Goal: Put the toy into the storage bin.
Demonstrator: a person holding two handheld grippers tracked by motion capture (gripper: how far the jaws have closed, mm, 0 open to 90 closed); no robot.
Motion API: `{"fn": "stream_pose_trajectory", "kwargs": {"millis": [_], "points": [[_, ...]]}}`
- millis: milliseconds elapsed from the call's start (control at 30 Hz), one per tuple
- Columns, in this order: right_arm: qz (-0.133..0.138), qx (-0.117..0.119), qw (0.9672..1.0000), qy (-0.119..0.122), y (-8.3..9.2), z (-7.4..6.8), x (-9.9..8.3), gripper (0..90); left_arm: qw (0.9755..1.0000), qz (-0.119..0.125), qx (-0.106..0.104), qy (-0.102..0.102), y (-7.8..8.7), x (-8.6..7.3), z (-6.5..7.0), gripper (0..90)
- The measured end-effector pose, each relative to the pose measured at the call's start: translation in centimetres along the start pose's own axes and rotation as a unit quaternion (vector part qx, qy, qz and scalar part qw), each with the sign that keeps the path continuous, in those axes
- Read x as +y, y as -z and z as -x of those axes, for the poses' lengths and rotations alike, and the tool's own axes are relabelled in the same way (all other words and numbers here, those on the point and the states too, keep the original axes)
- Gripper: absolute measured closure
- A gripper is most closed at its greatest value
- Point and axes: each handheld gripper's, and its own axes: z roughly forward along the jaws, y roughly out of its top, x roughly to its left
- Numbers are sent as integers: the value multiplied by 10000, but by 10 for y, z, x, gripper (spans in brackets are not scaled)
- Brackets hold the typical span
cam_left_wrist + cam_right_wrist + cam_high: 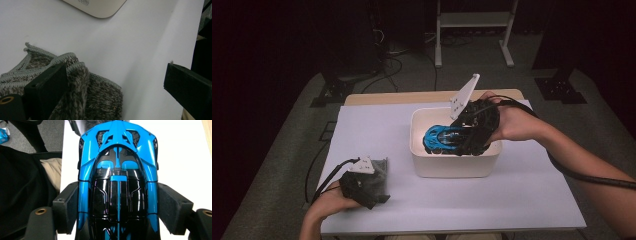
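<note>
One toy car (117, 182) (gripped), one bin (455, 162)

dim room, bright tabletop, perhaps slightly soft

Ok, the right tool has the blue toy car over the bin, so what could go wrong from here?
1. The right tool grips the blue toy car only by its glossy, tapering sides, so the car might slip and drop.
2. The car hangs close to the white bin rim; its nose or wheels could catch the wall and tip the bin.
3. The left tool stands open with one jaw against the fuzzy grey cloth, which may snag and drag.
</note>
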Motion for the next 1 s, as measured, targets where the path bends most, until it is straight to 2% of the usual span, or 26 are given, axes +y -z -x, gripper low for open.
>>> {"fn": "stream_pose_trajectory", "kwargs": {"millis": [300, 433, 1000], "points": [[33, -50, 9997, -219, -4, 28, -6, 252, 10000, -11, 8, -9, 0, 0, 0, 45], [18, -44, 9997, -233, -9, 38, -9, 252, 10000, -19, 16, -20, 0, 0, 0, 45], [-33, -39, 9989, -468, -26, 59, -25, 252, 10000, -52, 54, -23, -2, 0, 0, 45]]}}
